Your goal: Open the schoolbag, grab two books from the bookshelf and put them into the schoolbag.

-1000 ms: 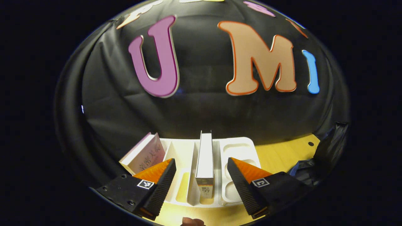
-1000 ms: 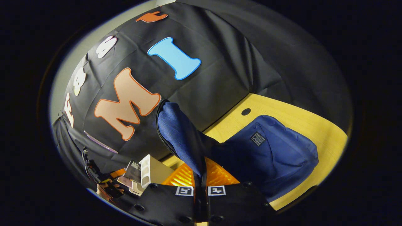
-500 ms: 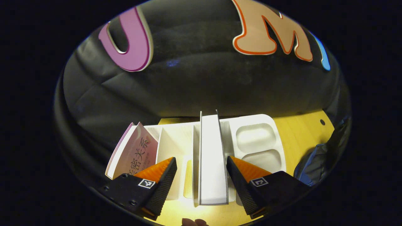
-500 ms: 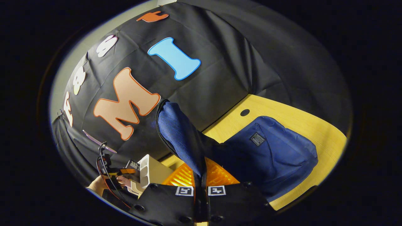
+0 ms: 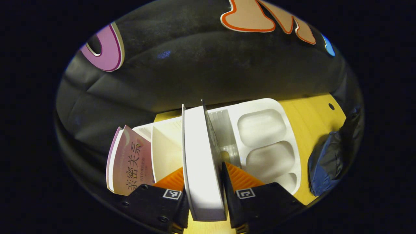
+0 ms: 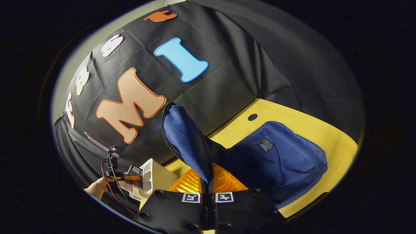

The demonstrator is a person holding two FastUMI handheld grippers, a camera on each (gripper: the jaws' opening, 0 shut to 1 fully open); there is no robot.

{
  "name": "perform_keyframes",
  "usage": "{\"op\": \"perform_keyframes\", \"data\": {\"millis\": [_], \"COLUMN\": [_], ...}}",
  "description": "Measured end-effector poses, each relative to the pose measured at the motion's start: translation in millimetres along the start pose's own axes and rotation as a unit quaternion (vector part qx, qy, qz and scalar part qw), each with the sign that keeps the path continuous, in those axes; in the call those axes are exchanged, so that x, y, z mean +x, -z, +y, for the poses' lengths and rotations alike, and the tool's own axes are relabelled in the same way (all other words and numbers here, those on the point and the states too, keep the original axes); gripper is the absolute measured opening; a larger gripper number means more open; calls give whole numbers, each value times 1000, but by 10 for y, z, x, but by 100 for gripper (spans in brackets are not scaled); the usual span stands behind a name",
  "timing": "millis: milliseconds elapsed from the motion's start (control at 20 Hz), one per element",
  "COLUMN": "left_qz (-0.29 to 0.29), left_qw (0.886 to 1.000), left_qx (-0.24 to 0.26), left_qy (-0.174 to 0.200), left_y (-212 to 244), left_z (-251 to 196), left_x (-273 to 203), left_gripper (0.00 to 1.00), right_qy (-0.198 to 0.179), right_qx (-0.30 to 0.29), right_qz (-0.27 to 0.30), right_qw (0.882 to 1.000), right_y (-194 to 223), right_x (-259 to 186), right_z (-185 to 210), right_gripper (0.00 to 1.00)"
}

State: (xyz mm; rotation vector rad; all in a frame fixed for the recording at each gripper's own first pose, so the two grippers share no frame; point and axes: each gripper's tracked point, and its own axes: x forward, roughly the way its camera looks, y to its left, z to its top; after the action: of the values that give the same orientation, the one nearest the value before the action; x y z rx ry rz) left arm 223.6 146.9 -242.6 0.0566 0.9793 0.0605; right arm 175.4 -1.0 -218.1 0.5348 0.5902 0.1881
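Item: my left gripper [image 5: 203, 191], both fingers pinching the white book [image 5: 201, 162] standing in the white bookshelf [image 5: 260, 130] near the table's [image 5: 312, 123] back edge. Pink book [image 5: 133, 165] leans at the shelf's left end. Item: my right gripper [image 6: 208, 190], pressed together on the blue schoolbag's [image 6: 279, 165] flap [image 6: 185, 139], held raised.

We see a staged recording booth: black cloth wall [image 6: 260, 65] behind a yellow worktop [image 6: 325, 136].
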Motion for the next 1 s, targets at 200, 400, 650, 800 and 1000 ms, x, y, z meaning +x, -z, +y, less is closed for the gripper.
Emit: {"op": "perform_keyframes", "data": {"millis": [200, 400, 650, 800, 1000], "left_qz": [8, 1, -19, -27, -34], "left_qw": [1000, 1000, 998, 994, 985], "left_qx": [-11, -15, -52, -88, -150], "left_qy": [18, 17, 35, 52, 84], "left_y": [61, 71, 62, 74, 96], "left_z": [-69, 45, 211, 320, 444], "left_x": [-71, -222, -520, -684, -883], "left_gripper": [37, 34, 36, 36, 35], "right_qy": [0, 2, 4, 5, 6], "right_qx": [-3, -5, -8, -9, -12], "right_qz": [2, 2, 5, 7, 11], "right_qw": [1000, 1000, 1000, 1000, 1000], "right_y": [14, -1, 22, 22, 28], "right_x": [5, 28, 22, 19, 29], "right_z": [12, 24, 29, 34, 34], "right_gripper": [3, 3, 3, 3, 3]}}
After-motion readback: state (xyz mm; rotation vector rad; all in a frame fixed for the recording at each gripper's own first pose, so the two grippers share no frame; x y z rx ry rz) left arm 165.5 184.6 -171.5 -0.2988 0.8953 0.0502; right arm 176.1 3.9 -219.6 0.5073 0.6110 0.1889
